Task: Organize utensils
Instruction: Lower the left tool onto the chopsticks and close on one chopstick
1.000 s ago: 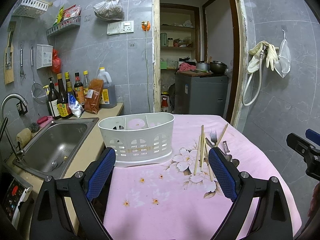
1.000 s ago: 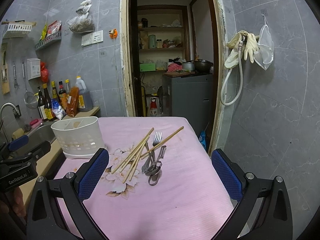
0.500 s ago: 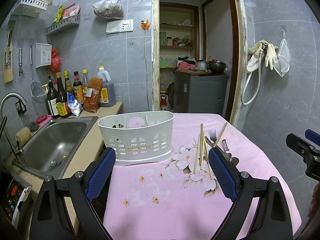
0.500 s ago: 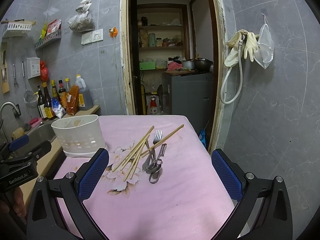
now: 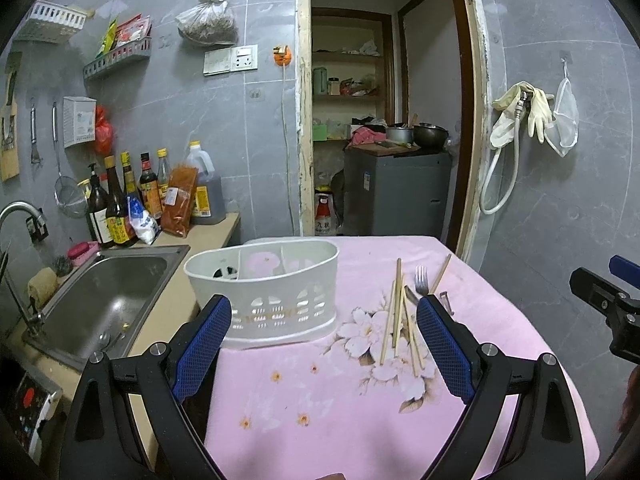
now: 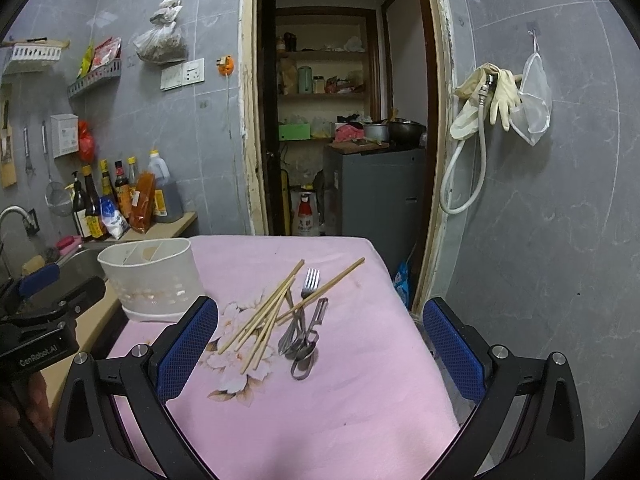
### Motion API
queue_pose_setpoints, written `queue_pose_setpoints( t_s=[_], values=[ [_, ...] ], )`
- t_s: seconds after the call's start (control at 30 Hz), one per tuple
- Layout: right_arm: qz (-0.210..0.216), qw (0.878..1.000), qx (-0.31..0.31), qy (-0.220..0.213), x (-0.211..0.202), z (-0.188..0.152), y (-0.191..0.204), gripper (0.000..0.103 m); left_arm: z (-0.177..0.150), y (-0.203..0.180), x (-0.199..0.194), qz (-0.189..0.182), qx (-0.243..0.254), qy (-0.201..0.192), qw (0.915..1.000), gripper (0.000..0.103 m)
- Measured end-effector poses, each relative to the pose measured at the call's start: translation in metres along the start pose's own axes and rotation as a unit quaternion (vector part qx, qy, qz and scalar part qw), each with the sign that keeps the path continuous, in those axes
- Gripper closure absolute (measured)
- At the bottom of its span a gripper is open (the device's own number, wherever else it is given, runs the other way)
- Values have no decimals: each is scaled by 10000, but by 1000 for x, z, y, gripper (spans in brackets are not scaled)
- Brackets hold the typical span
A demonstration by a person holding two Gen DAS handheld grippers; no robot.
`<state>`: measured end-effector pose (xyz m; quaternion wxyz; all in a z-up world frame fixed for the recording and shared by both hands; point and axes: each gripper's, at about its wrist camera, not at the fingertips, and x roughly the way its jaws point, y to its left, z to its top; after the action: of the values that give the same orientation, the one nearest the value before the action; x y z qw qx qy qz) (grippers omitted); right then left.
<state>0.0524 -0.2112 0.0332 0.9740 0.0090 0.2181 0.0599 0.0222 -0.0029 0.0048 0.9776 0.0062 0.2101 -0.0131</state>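
Two handheld grippers hover above a table covered in a pink floral tablecloth [image 6: 352, 392], each with its two blue-padded fingers spread wide apart and holding nothing. Straight ahead of the right gripper [image 6: 320, 348], between its fingers and a little beyond the tips, lies the loose pile of utensils: about six or seven wooden chopsticks [image 6: 260, 320] fanned out diagonally and overlapping, one metal fork [image 6: 310, 280] with its tines pointing away, and a small cluster of metal pieces beside it that includes a peeler [image 6: 316, 316] and at least one spoon [image 6: 302, 350]; the exact count in that cluster cannot be told. Ahead and to the left of this gripper stands one white plastic utensil caddy [image 6: 150, 284]. The left gripper [image 5: 320, 344] faces that same caddy [image 5: 264, 300] directly between its fingers: it is oval, with perforated walls and inner dividers forming compartments. The chopsticks [image 5: 396, 308] and fork [image 5: 421, 280] lie just inside its right finger.
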Motion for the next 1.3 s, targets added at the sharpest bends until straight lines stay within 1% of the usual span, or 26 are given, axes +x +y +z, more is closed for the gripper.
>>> queue_pose_setpoints(
  t_s=[0.13,0.2,0.37,0.43,0.53,0.6,0.63,0.67,0.7,0.77,0.8,0.87,0.9,0.97,1.07,1.13,1.23,1.3],
  values=[
    [95,9999,23,90,14,10,-11,0,12,-6,12,-109,-55,-30,9999,12],
    [152,9998,33,159,25,15,-19,0,19,-11,21,-240,-87,-49,9997,12],
    [388,9987,41,322,53,26,-35,2,33,-31,46,-443,7,20,9990,12],
    [499,9979,38,418,68,29,-43,5,36,-42,62,-494,25,127,9987,12],
    [689,9956,70,632,94,32,-55,12,38,-53,83,-562,42,260,9981,13],
    [827,9935,102,776,111,32,-63,22,40,-62,100,-595,115,343,9976,16],
    [904,9921,127,855,121,32,-68,24,41,-67,109,-604,165,387,9973,20],
    [955,9912,141,908,127,32,-71,30,41,-72,121,-610,224,452,9969,25],
    [1029,9895,158,1005,139,31,-76,38,41,-75,130,-614,260,517,9964,28],
    [1168,9859,185,1185,157,31,-83,46,40,-80,151,-635,295,660,9954,39],
    [1252,9836,194,1283,168,30,-87,50,39,-81,162,-638,280,745,9948,41],
    [1387,9794,198,1452,188,30,-93,56,36,-82,188,-633,236,979,9929,52],
    [1450,9771,192,1547,199,29,-95,59,36,-82,198,-636,213,1064,9921,55],
    [1555,9722,201,1738,219,28,-98,64,33,-81,223,-630,156,1265,9898,66],
    [1632,9637,252,2099,255,23,-103,68,27,-79,257,-713,51,1591,9847,73],
    [1686,9571,380,2325,275,19,-106,69,23,-79,282,-779,73,1812,9803,76],
    [1703,9493,496,2595,300,14,-106,70,19,-83,308,-853,111,2077,9744,78],
    [1695,9453,552,2732,313,12,-105,72,15,-82,326,-906,79,2301,9689,81]
  ],
)
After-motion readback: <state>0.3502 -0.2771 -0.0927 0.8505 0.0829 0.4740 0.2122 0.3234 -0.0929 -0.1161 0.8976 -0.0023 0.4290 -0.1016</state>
